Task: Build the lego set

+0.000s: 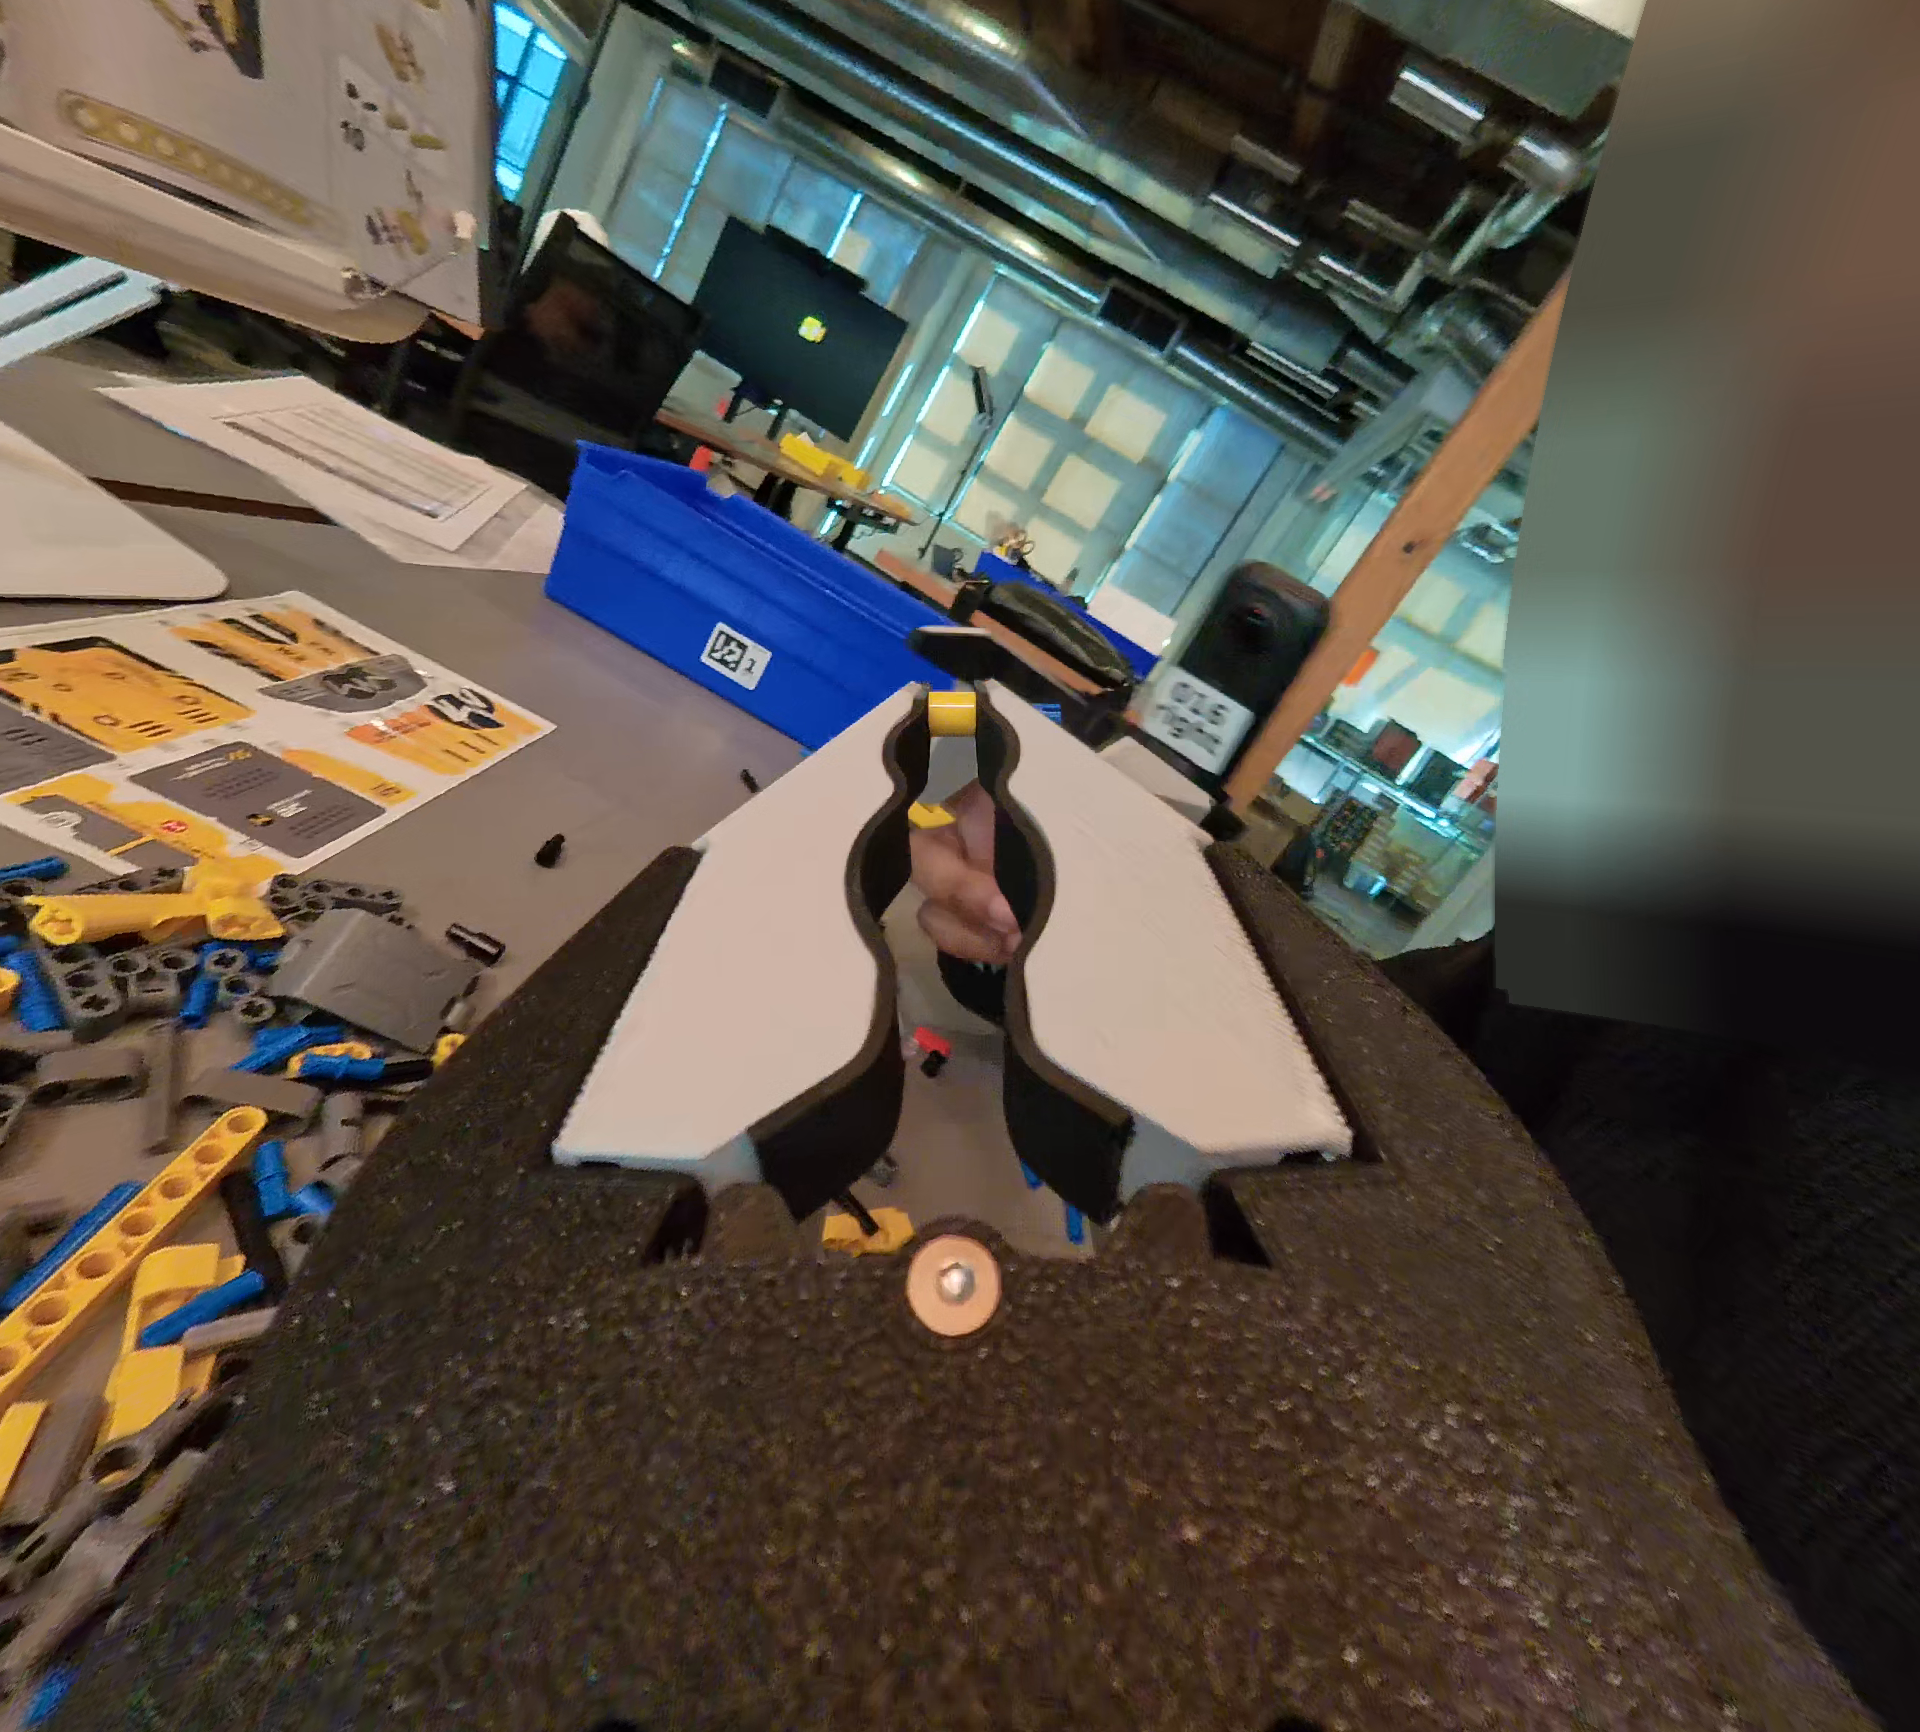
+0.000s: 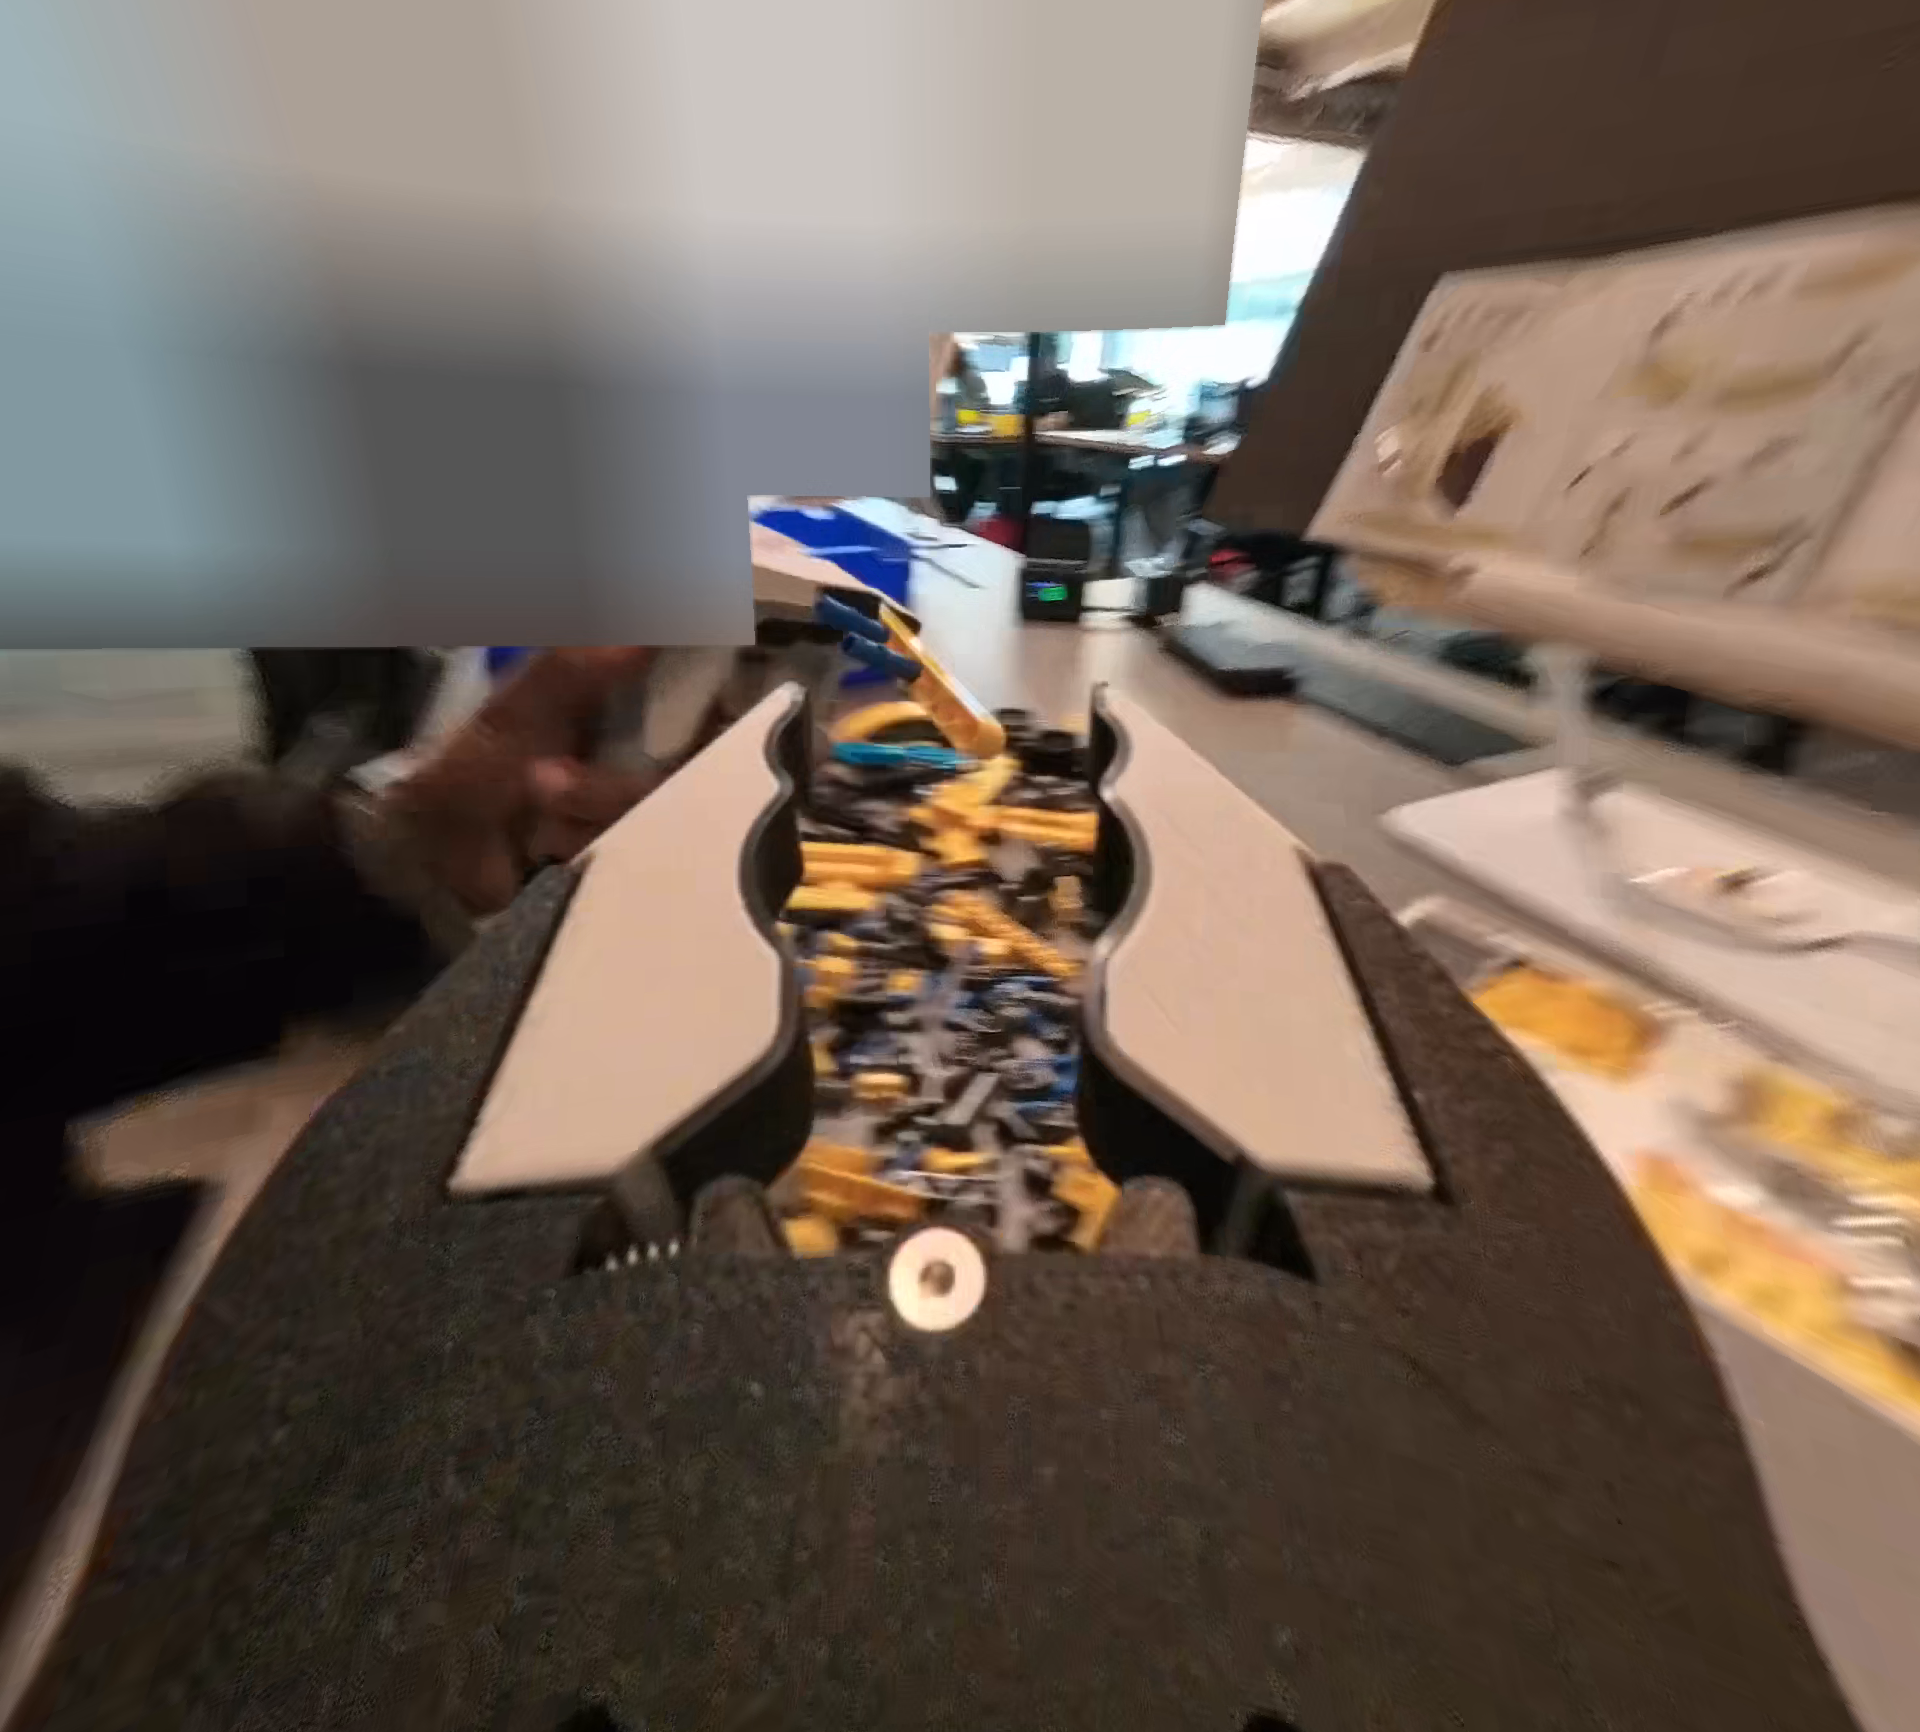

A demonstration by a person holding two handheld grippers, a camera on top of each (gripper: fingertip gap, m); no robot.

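L tongs (image 1: pixel 950 714) clenched on small yellow brick piece (image 1: pixel 950 712) at tips, raised above tabletop (image 1: pixel 623 747), w/ blue bin (image 1: pixel 727 581) far behind. R tongs (image 2: pixel 948 726) released, hovering over blurry brick pile (image 2: pixel 935 955).

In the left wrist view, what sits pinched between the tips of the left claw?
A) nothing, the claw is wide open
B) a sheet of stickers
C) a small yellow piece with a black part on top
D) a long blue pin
C: the left claw is closed at its tips on a small yellow piece capped by a black part, held up above the grey table.
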